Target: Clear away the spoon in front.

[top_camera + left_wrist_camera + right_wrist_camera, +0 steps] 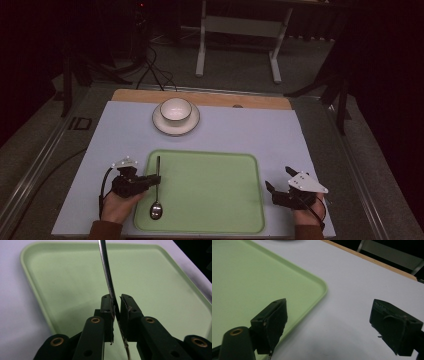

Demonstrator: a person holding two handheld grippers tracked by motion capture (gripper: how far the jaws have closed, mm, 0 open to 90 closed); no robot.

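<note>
Gripping the spoon [156, 192] by the middle of its handle, the left gripper [150, 181] is closed on it at about 9 o'clock of the green tray [210, 190]. In the left gripper view the thin metal handle [108, 277] passes between the two jaws, which press against it from both sides. The spoon lies along the left edge of the tray, with its round end toward 6 o'clock and the handle tip toward 12 o'clock.

I judge that the step in hand is the picking up or the setting down of the spoon on the tray; which of the two, the pictures cannot tell. The next move needs a steady, level hand, because the grip is narrow and the spoon could turn.

The right gripper [272, 192] waits at 3 o'clock, just beside the tray, with its jaws wide apart and nothing between them. A bowl [175, 109] on a saucer [162, 127] stands at 12 o'clock, well apart from the tray.

Whether the spoon touches the tray or hangs a little above it is hard to make out. The inside of the bowl is too small to judge.
</note>
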